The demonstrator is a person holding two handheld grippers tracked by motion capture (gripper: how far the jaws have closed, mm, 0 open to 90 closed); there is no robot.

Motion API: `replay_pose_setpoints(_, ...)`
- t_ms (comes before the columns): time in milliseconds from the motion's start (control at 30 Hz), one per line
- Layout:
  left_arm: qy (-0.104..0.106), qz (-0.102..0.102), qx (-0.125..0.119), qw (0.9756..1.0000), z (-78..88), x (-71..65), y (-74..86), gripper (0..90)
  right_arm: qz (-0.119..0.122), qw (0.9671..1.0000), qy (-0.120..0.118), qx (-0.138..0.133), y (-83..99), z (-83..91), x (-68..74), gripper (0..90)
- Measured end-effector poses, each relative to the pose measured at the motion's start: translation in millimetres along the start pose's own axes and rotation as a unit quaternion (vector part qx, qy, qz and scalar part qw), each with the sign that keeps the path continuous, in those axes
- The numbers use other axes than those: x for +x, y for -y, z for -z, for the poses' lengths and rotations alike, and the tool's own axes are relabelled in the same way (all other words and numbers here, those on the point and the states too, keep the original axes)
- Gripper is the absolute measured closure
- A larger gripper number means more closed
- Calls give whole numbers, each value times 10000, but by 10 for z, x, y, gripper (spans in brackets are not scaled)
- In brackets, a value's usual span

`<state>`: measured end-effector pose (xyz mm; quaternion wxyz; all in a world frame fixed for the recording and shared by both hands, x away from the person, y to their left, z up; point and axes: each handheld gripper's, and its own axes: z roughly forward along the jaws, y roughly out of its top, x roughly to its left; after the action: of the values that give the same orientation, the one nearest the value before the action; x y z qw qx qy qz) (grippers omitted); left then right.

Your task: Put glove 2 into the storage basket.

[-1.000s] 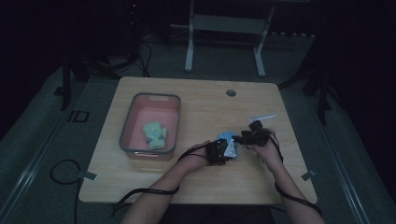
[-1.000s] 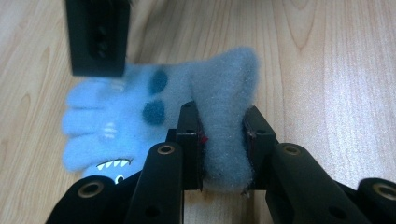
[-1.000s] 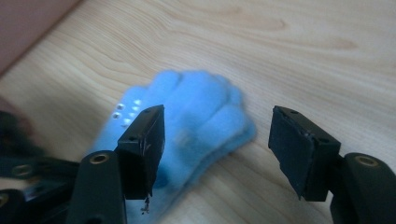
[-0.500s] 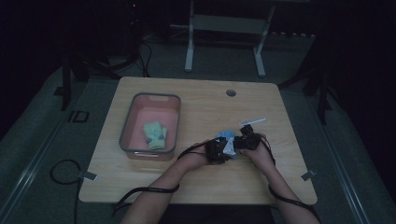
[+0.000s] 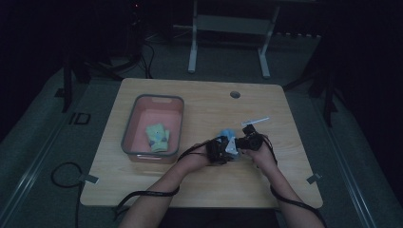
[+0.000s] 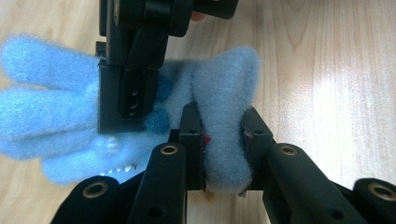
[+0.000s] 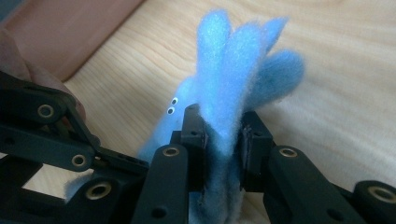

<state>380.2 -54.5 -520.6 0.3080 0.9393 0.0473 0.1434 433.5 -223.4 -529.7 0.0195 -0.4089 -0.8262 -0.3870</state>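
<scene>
Blue fuzzy glove (image 5: 228, 134) sits pinched between both my grippers, just above the wooden table (image 5: 199, 185), at about four o'clock from the table's centre in the high view. My left gripper (image 6: 223, 140) is clamped on a thick fold of the glove near its cuff, both pads pressed into the fleece. In the left gripper view the glove's stubby fingers fan out toward nine o'clock, and my other gripper reaches down from twelve o'clock onto the glove's middle. My right gripper (image 7: 223, 133) has just been closing, and its pads now squeeze the gathered fabric below the fingers, which stand up toward twelve and one o'clock in the right gripper view. Two small googly eyes (image 7: 173, 106) show on the fleece at ten o'clock of those jaws. In the high view my hands meet close together, left gripper (image 5: 219, 148) at nine o'clock of the right gripper (image 5: 248, 141). A pink tray (image 5: 175, 124) lies well apart at nine o'clock, holding a pale green glove (image 5: 157, 137). A white strip (image 5: 255, 121) lies on the table just beyond my right gripper, at one o'clock.
</scene>
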Motion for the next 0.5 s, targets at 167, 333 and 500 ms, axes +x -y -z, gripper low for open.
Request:
replay_pose_setpoints(167,-108,-77,-7,9999,175,26,-49,756,123,9998,-38,-180,-95,107,84,757)
replay_pose_setpoints(333,-139,-81,-28,9999,329,64,-71,756,173,9992,-129,-332,-177,180,169,758)
replay_pose_setpoints(500,-203,-86,-19,9998,471,112,-76,756,185,9988,-174,-426,-280,215,236,757)
